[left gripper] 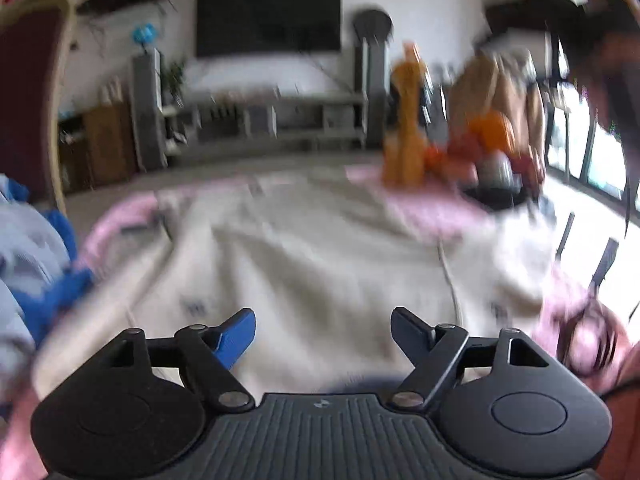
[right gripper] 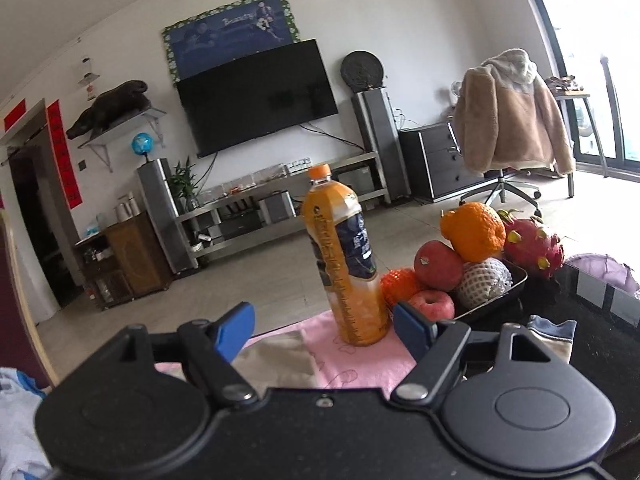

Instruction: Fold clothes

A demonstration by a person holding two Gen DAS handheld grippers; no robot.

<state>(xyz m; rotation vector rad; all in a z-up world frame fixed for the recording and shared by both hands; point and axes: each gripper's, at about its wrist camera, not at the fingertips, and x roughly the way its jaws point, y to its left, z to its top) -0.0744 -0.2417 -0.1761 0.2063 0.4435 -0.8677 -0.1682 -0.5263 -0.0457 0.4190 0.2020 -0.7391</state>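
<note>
Cream garment (left gripper: 304,256) spread flat and rumpled over pink cloth (left gripper: 432,212), filling the middle of the blurred left wrist view. Blue and pale clothes (left gripper: 36,256) heaped at its left edge. Left gripper (left gripper: 323,330) just above the garment's near part, released, jaws wide, nothing between them. Right gripper (right gripper: 324,326) likewise released, jaws apart and empty, raised over the pink cloth's far edge; only a corner of the cream garment (right gripper: 276,356) visible below it. Juice bottle (right gripper: 344,260) upright on the pink cloth, just beyond the right fingertips. Fruit bowl (right gripper: 496,300) beside it, piled with apples, oranges, dragon fruit. Beyond: TV (right gripper: 256,96), fleece jacket (right gripper: 512,116) draped on chair.
</note>
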